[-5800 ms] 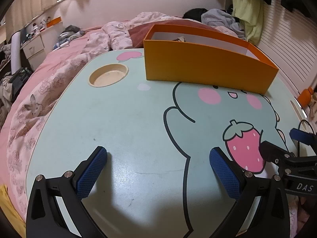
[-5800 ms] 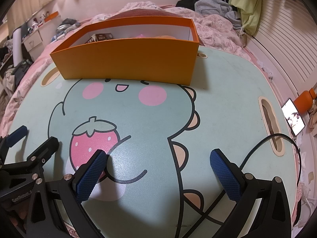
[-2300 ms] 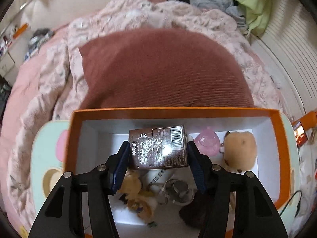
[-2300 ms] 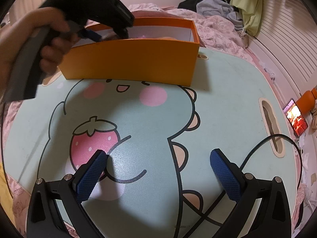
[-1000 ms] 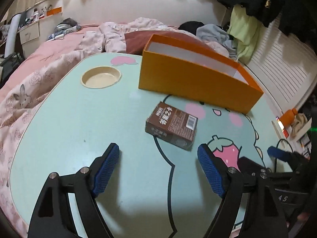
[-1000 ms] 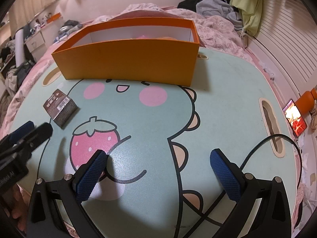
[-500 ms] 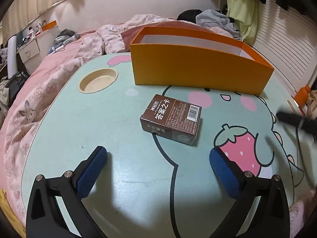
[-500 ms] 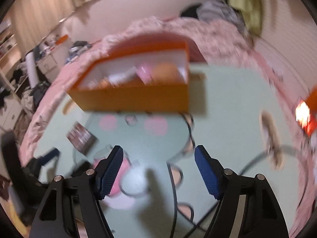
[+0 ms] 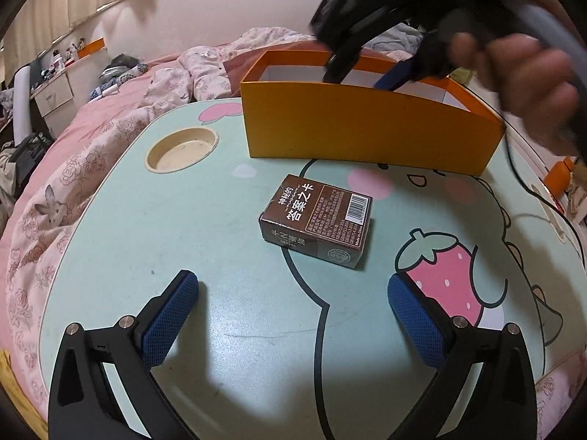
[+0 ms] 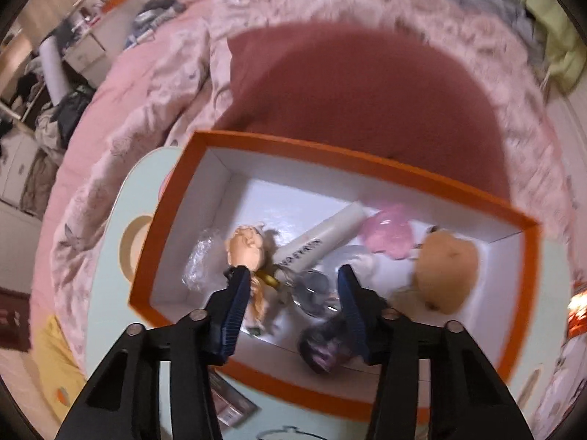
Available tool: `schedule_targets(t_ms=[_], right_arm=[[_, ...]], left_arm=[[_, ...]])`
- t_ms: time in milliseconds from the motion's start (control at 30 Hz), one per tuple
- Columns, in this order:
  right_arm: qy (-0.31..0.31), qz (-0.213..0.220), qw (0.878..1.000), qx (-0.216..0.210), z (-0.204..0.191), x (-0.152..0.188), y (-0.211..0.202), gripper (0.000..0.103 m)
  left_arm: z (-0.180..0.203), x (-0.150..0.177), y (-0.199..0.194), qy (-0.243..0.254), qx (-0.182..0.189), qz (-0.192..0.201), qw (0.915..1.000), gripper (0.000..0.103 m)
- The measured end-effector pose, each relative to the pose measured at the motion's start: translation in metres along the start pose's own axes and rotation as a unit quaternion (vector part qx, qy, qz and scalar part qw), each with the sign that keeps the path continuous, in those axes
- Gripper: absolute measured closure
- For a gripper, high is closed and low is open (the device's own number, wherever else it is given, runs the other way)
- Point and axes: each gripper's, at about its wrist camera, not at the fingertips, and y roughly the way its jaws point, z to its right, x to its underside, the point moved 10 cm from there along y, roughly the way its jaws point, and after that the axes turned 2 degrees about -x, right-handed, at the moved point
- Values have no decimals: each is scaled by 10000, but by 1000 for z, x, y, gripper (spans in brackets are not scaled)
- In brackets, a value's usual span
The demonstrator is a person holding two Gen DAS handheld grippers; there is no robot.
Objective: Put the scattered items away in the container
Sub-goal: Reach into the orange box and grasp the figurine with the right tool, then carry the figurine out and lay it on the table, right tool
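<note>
- The brown carton (image 9: 316,226) is lying flat on the surface, near the orange box (image 9: 367,135).
- Left gripper (image 9: 293,315) is hanging wide open, empty.
- Right gripper (image 10: 290,293) is closing over the box, nothing clamped.
- Carton seems light, stiff; pinch its long sides.

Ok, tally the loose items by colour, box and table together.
Brown: 1, card box on the table
White: 1, tube
Pink: 1, translucent lump
Tan or peach: 2, round plush, doll head
Clear: 2, wrapper, glassy piece
Dark purple: 1, blurred item
Total: 8, 7 of them in the orange box
</note>
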Motion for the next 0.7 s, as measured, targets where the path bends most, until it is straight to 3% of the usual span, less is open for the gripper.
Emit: schedule_targets(t_ms=[67, 233, 267, 300, 367, 400, 500, 700], right_arm=[[-39, -65, 9999, -78, -8, -1, 6, 57], [-445, -313, 9983, 219, -27, 2, 27, 59], [-618, -231, 9974, 304, -31, 1, 26, 64], [-683, -280, 9970, 218, -35, 2, 27, 80], [-598, -425, 9973, 79, -35, 5, 28, 89], [-604, -381, 9974, 108, -32, 4, 26, 94], [-602, -165, 9979, 165, -23, 2, 15, 95], [-267, 445, 9973, -523, -8, -3, -31, 95]], left_arm=[[0, 0, -1, -4, 18, 4, 10000, 0], [1, -1, 0, -9, 23, -1, 10000, 0], [1, -1, 0, -12, 32, -14, 10000, 0], [0, 0, 0, -22, 50, -13, 10000, 0], [-1, -1, 1, -12, 46, -12, 10000, 0], [-1, -1, 1, -7, 44, -10, 10000, 0], [0, -1, 1, -4, 44, -10, 10000, 0], [0, -1, 1, -1, 43, -10, 10000, 0]])
